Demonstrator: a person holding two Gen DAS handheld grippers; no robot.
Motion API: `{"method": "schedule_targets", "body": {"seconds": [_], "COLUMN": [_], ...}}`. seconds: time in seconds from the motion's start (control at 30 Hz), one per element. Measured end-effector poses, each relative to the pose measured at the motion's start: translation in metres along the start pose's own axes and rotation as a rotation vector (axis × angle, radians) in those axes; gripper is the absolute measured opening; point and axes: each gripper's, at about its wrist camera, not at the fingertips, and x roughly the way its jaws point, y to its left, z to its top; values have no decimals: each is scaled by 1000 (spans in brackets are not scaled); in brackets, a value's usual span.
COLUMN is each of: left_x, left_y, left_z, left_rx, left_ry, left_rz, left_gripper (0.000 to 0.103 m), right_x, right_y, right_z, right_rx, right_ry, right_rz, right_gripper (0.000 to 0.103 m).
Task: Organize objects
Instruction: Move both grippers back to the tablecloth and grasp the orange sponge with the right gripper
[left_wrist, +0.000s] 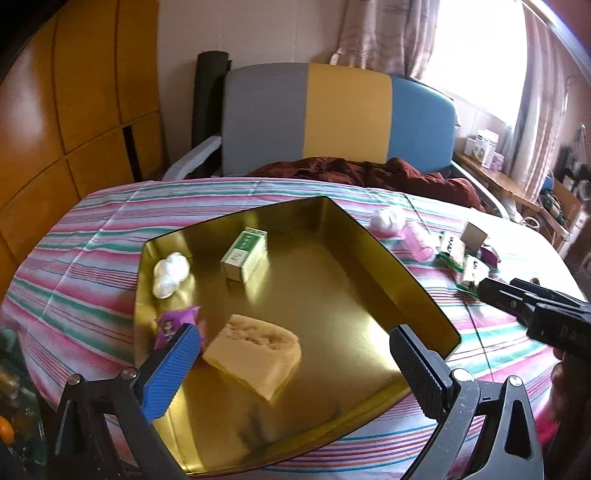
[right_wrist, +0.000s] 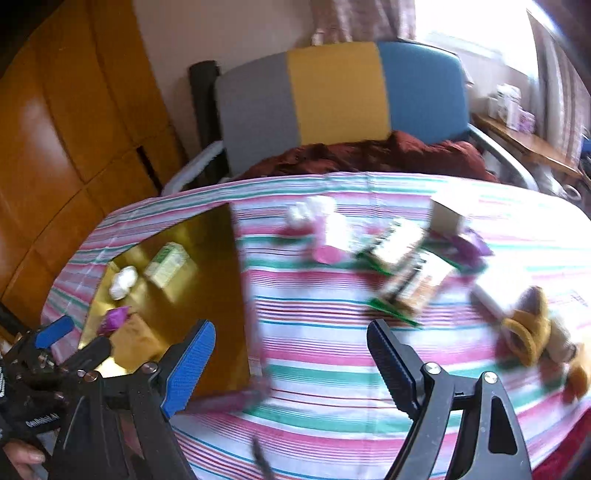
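**A:** Report the position of the gold tray and its contents.

**B:** The gold tray (left_wrist: 332, 280) lies flat on the striped cloth (left_wrist: 92, 266) covering the bench, toward the left side. It holds four items: a green-and-white box (left_wrist: 244, 258) near the middle, a cluster of white cotton balls (left_wrist: 170, 274) by the left wall, a purple packet (left_wrist: 173, 325) at the near left edge, and a yellow sponge block (left_wrist: 255, 354) at the near centre.

**A:** Which items are outside the tray?

**B:** In the right wrist view, to the right of the tray on the cloth: more white cotton balls (right_wrist: 308, 213), a pink container (right_wrist: 330, 240), two green-edged snack packets (right_wrist: 402, 266), a small cardboard box (right_wrist: 447, 218), a purple wrapper (right_wrist: 471, 243), and a yellow-brown soft object (right_wrist: 532, 325) near the right edge. That view is motion-blurred; finer detail cannot be read.

**A:** State of each hand-held gripper.

**B:** The left hand-held gripper (left_wrist: 295, 369) sits above the near end of the tray, jaws wide apart, nothing between them; the sponge block lies below the gap, untouched. The right hand-held gripper (right_wrist: 288, 369) is above bare cloth just right of the tray, jaws also wide apart and empty.

**A:** Surroundings?

**B:** A grey, yellow and blue chair back (left_wrist: 340, 118) stands behind the bench, with dark red fabric (left_wrist: 369, 173) at the far edge.
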Motion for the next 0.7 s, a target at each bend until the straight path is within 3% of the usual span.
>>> {"method": "schedule_targets", "body": {"seconds": [0.23,0.43,0.57,0.7], "left_x": [6,9,13,18], "left_y": [-25,-56,-76,-99], "left_z": [4,7,8,8], "left_rx": [65,142,191,255], "left_ry": [18,29,43,57], "left_rz": [-80,-160,-207,-254], "left_gripper": [103,103,103,103], "right_x": [-27,-66,-81,-77], "right_y": [-89,-179,-243,-275], "right_z": [9,13,6,-2], "right_rx": [113,140,159,56], "right_ry": [28,88,184,322], "right_rz": [-148,-366,-453,-449], "right_gripper": [86,86,86,87]}}
